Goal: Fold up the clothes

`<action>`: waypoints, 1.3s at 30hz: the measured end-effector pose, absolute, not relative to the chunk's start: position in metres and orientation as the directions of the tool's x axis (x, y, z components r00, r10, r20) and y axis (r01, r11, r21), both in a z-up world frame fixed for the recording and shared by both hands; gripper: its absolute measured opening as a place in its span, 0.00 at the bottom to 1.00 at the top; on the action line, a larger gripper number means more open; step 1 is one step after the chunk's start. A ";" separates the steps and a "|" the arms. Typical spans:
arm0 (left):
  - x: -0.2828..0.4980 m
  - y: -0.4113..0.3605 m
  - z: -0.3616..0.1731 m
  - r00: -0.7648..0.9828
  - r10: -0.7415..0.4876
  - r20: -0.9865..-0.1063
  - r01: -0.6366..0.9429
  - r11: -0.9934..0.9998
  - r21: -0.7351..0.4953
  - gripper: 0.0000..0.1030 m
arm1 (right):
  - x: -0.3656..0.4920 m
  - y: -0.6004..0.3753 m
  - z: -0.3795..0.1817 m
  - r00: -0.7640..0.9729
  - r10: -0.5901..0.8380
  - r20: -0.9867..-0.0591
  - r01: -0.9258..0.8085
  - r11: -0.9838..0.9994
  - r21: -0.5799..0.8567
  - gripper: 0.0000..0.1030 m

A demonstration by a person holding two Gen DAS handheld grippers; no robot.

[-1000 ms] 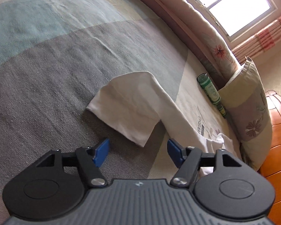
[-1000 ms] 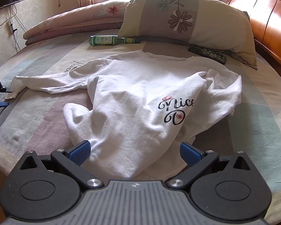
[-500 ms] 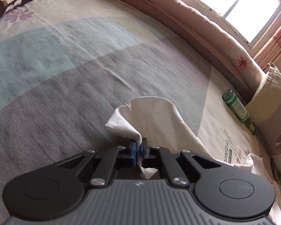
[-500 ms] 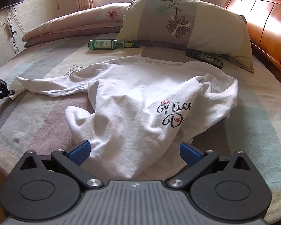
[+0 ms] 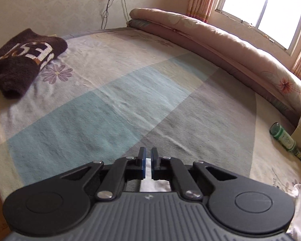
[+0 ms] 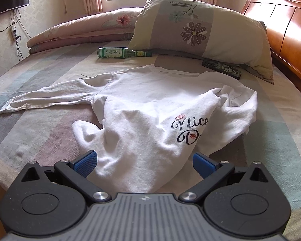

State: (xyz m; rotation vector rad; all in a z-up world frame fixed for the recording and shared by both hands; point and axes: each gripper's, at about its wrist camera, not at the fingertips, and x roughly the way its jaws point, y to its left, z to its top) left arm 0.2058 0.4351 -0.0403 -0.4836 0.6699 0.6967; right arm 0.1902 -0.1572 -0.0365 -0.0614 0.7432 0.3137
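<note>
White shirt [image 6: 150, 108] rumpled w/ black script print; left tongs [image 5: 148, 165] pinch its fabric, right tongs [image 6: 144, 161] wide.

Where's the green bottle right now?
The green bottle lies on its side on the bed, in the right wrist view beyond the white shirt, just left of the pillow.

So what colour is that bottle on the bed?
Green bottle with a pale label, clearest in the right wrist view.
</note>
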 end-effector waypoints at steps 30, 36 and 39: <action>0.435 0.169 -0.108 0.665 -0.060 -0.745 0.051 0.998 -0.034 0.10 | 0.212 -0.164 -0.015 0.707 0.320 -0.631 -0.390 0.920 0.030 1.00; 0.426 0.162 -0.101 0.682 -0.079 -0.727 0.133 0.991 0.017 0.11 | 0.216 -0.162 -0.024 0.691 0.327 -0.645 -0.393 0.919 0.045 1.00; 0.437 0.168 -0.091 0.707 -0.078 -0.703 0.110 0.994 0.001 0.12 | 0.218 -0.162 -0.026 0.691 0.325 -0.645 -0.383 0.922 0.054 1.00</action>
